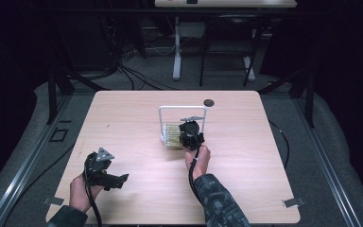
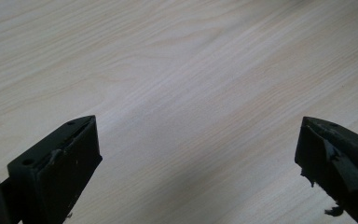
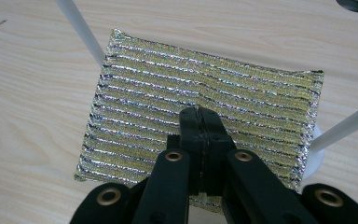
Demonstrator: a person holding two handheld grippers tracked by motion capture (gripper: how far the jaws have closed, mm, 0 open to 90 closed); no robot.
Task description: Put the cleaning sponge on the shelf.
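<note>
A gold, ribbed glittery scouring pad (image 3: 168, 93) lies flat on the wooden table (image 1: 123, 123), at the foot of a white wire frame (image 1: 182, 108). In the high view the pad (image 1: 171, 136) sits just left of my right gripper (image 1: 190, 132). Seen in its own view, the right gripper (image 3: 199, 112) has its jaws pressed together with nothing between them, and its tips hang over the middle of the pad. My left gripper (image 1: 118, 179) rests low at the near left. It is open (image 2: 198, 149), with bare wood between its fingers.
The frame's white legs (image 3: 79, 28) stand at either side of the pad. A small dark round disc (image 1: 209, 102) lies behind the frame near the table's far edge. Beyond the table are a dark floor, cables and another table's legs.
</note>
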